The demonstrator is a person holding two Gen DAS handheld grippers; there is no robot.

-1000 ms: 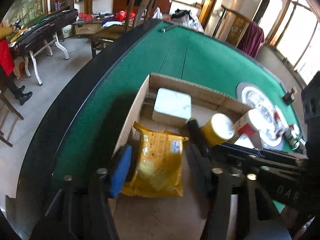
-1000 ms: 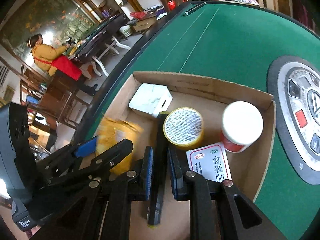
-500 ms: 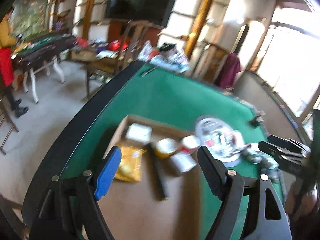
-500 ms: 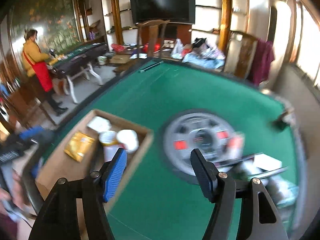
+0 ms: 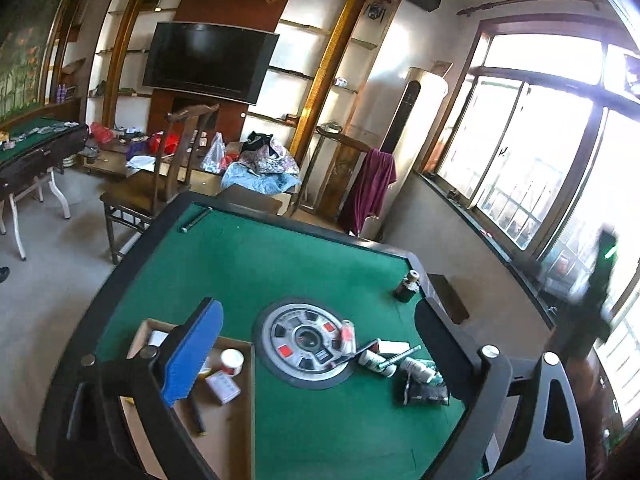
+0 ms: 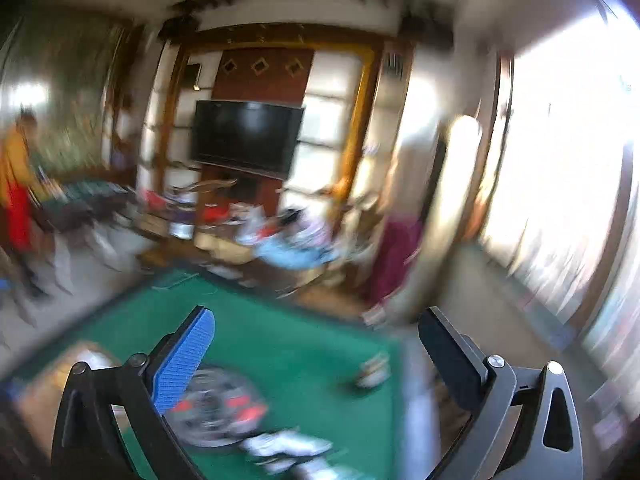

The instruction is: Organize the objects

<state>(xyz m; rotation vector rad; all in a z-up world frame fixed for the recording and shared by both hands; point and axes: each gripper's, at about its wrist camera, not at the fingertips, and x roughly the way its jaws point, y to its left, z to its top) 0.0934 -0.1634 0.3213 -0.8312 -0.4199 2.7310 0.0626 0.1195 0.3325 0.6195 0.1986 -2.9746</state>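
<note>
My left gripper hangs high above the green table. Its jaws are opening and nothing is between them. Below its blue pad lies the cardboard box, holding a red-and-white jar, a small medicine carton and a black stick. Loose tubes, bottles and a dark pouch lie right of the round centre dial. The right wrist view is blurred. There my right gripper is also opening and empty, raised over the table and the dial.
A small brown bottle stands near the table's far right corner. A wooden chair and cluttered furniture stand beyond the far edge. A person in a yellow top and red apron stands at another table on the left.
Both grippers rose and drew back from the box. The right one let go of the black stick and spread wide. The left one widened away from the yellow packet.
</note>
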